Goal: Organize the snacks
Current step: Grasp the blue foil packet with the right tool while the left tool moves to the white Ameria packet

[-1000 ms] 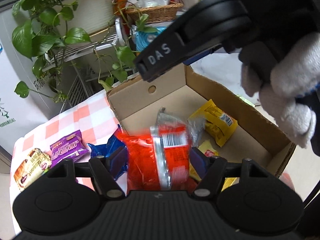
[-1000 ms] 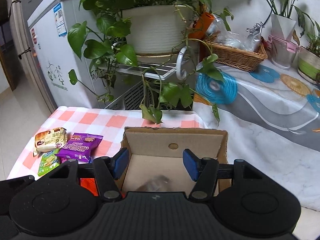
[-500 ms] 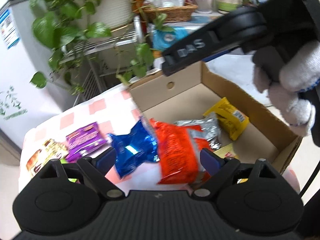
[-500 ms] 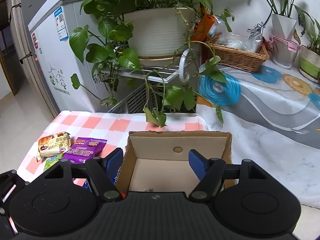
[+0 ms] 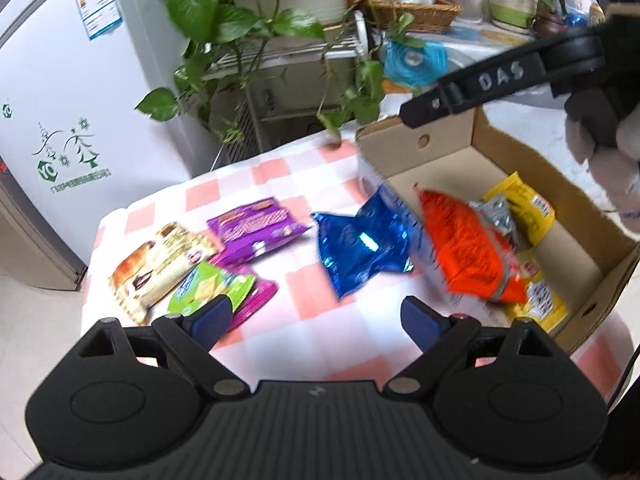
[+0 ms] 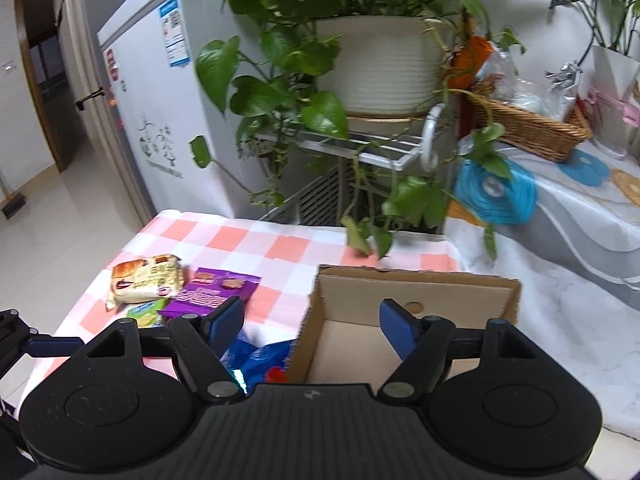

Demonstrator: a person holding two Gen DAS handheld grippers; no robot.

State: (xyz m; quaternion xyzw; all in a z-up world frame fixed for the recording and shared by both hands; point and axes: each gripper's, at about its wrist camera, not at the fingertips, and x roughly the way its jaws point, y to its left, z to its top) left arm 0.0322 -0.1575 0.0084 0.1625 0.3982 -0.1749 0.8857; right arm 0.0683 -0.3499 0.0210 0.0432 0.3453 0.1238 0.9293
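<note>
The checked surface carries a cardboard box at its right edge, snacks inside, an orange packet blurred atop its near wall. A blue packet lies just beside. The left gripper is spread, empty; the right gripper is opening, empty.

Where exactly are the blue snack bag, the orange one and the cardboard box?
blue snack bag (image 5: 360,248): left wrist view, middle of its shiny front.
orange snack bag (image 5: 464,248): left wrist view, centre of the pack.
cardboard box (image 6: 416,286): right wrist view, far wall.
</note>
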